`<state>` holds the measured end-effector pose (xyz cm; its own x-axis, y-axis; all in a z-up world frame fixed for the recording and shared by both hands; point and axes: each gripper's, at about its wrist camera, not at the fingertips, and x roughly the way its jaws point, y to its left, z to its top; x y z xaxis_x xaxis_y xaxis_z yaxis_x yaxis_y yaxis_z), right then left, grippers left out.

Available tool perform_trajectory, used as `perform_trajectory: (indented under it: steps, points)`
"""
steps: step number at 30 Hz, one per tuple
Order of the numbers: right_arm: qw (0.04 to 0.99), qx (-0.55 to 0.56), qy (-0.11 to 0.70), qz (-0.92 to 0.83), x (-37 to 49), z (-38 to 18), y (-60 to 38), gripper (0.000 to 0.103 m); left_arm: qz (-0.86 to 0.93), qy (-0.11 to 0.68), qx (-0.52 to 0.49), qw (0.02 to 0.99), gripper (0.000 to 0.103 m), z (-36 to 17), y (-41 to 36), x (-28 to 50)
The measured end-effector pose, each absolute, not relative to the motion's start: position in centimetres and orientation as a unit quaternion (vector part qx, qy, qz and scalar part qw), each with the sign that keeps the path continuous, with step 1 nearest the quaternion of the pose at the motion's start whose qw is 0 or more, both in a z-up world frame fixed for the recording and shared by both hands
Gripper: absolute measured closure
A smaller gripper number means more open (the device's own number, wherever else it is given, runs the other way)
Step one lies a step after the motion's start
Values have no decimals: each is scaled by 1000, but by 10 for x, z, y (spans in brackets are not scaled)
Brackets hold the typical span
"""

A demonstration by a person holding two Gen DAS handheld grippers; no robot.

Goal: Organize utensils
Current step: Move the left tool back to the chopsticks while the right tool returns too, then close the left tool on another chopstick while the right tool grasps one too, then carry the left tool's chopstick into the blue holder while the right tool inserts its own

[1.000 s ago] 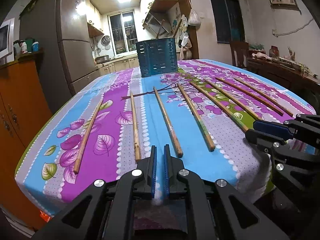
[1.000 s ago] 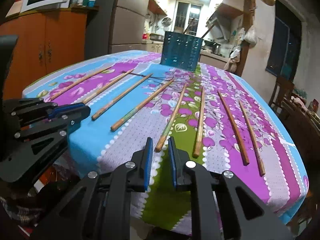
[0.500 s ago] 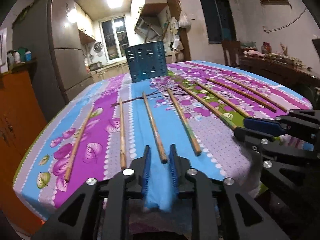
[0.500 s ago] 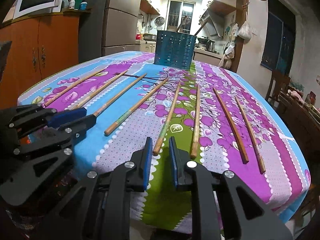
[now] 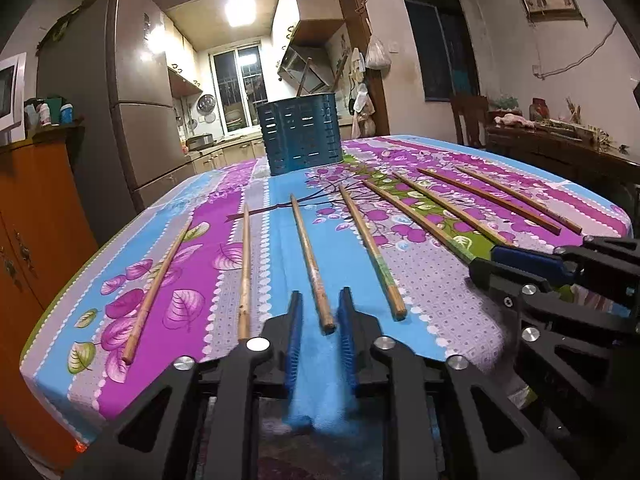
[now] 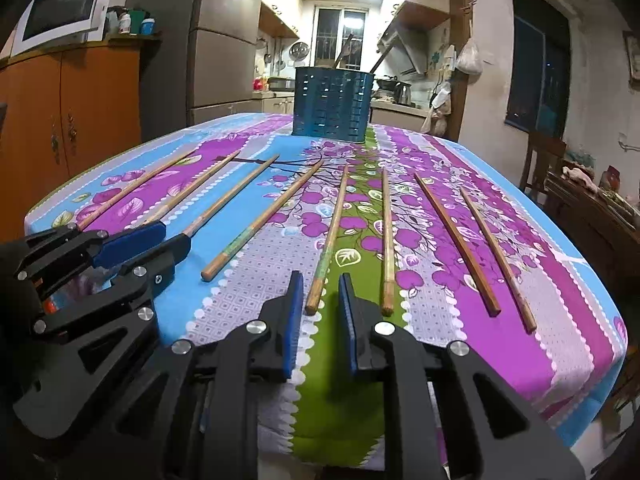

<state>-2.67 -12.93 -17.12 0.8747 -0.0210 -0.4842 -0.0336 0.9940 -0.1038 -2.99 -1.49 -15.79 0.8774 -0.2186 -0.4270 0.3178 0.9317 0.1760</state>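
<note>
Closing, the left gripper [image 5: 319, 312] jaws flank the near end of the third chopstick [image 5: 310, 258] without pressing it. Right gripper [image 6: 319, 298] jaws stand narrowly parted and empty, the fifth chopstick's [image 6: 329, 242] end just ahead. Eight chopsticks lie fanned on the floral-clothed worktop [image 6: 520, 320]. A blue perforated holder [image 6: 332, 103] stands at the far edge.
</note>
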Motion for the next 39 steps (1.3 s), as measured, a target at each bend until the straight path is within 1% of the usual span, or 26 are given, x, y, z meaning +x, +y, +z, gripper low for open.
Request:
perform_trajectory:
  steps: [2,9,18,28,39]
  points:
    - [967,-52,248,1,-28,-172,-128,97,-144,201,124,961,93,-159,-17,-31]
    - [969,-21,247,-8,-31,-167,-135,98,-147,202,119,961,95,-158,-14,-30]
    - [978,-25,208,-16,-45,-144,-139,98,-134,176,111,969,96,-141,-1,-37]
    - [989,-53,137,6,-59,-96,-142,98,-143,108,107,978,96,-75,13,-54]
    - [992,-57,100,45,-48,-43,-150,98,-182,117,36,976,96,-7,32,-37]
